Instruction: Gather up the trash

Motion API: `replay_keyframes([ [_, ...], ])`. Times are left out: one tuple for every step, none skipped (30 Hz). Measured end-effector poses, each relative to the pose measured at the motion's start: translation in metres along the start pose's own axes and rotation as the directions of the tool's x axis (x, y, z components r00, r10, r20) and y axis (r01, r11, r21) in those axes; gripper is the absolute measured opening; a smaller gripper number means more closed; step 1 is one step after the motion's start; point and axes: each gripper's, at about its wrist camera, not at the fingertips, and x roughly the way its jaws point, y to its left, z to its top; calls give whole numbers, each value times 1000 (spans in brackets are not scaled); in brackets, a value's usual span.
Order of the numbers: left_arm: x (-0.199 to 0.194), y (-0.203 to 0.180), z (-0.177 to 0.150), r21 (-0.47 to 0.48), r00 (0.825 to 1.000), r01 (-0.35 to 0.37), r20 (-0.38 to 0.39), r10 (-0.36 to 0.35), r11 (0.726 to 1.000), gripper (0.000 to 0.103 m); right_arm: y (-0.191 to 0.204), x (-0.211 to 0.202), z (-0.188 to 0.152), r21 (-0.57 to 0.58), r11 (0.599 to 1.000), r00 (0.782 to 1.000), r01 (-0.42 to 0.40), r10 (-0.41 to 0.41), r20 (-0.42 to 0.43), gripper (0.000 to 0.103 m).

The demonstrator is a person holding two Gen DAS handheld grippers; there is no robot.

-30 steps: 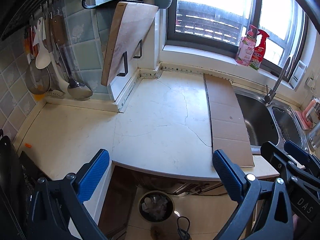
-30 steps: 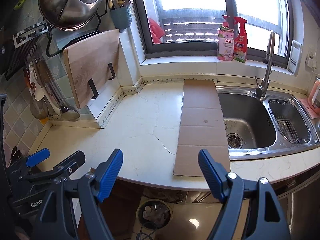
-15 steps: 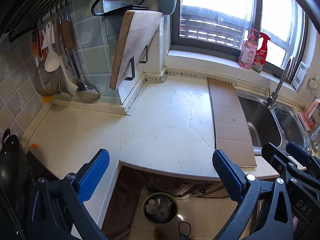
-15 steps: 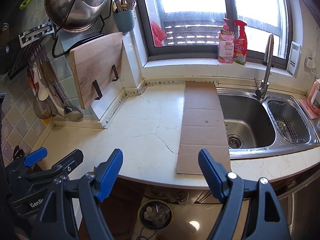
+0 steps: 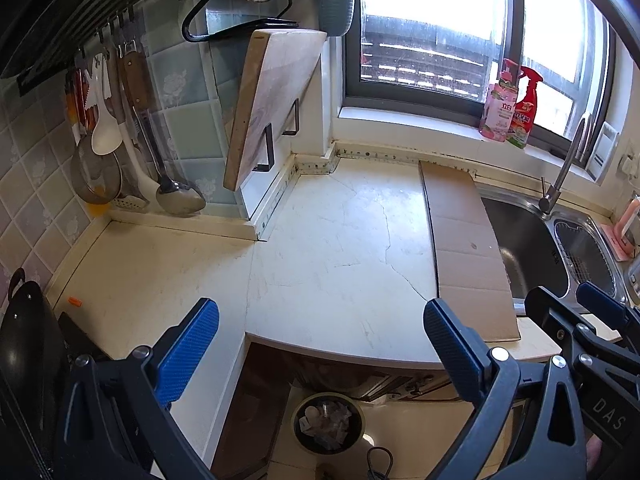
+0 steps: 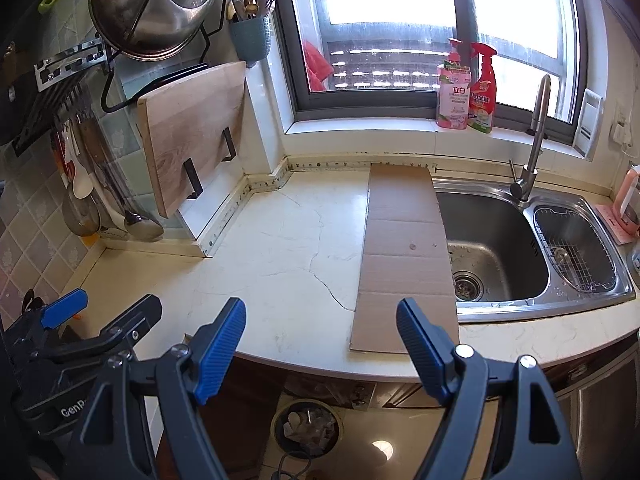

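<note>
A long flat strip of brown cardboard (image 5: 468,252) (image 6: 406,256) lies on the cream countertop (image 5: 340,240), beside the sink and reaching the counter's front edge. On the floor below that edge stands a round trash bin (image 5: 328,422) (image 6: 306,428) holding crumpled waste. A tiny orange scrap (image 5: 74,302) lies on the counter at the far left. My left gripper (image 5: 320,316) hangs open and empty over the counter edge. Just right of it, my right gripper (image 6: 322,312) is also open and empty, its right finger over the cardboard's near end. Each shows in the other's view: the right gripper (image 5: 564,296), the left gripper (image 6: 114,300).
A steel double sink (image 6: 492,240) with a tall faucet (image 6: 536,132) fills the right side. A wooden cutting board (image 5: 272,108) leans on a rack at the back left, with ladles hanging beside it. Two spray bottles (image 6: 466,88) stand on the sill. A black pan (image 5: 24,344) sits far left.
Both grippers have risen and tilted up slightly, so counter and wall slide down in view and more of the rack shows. Both stay open; nothing on the counter moved.
</note>
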Motion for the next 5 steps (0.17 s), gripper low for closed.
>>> replay_keyframes([
  [1, 1, 1, 2, 1000, 0, 2, 0, 1000, 101, 1, 1, 0, 3, 1000, 1000, 3, -3, 1, 78],
  [4, 2, 3, 5, 1000, -1, 3, 1, 1000, 101, 2, 3, 1, 6, 1000, 1000, 7, -7, -1, 78],
  [6, 3, 4, 9, 1000, -1, 3, 1, 1000, 101, 4, 6, 2, 9, 1000, 1000, 10, -10, -4, 78],
  [9, 5, 5, 12, 1000, 1, 3, -1, 1000, 101, 4, 8, 2, 14, 1000, 1000, 11, -11, -7, 78],
  [12, 7, 6, 15, 1000, 4, 0, -4, 1000, 101, 6, 11, 2, 18, 1000, 1000, 12, -11, -12, 78],
])
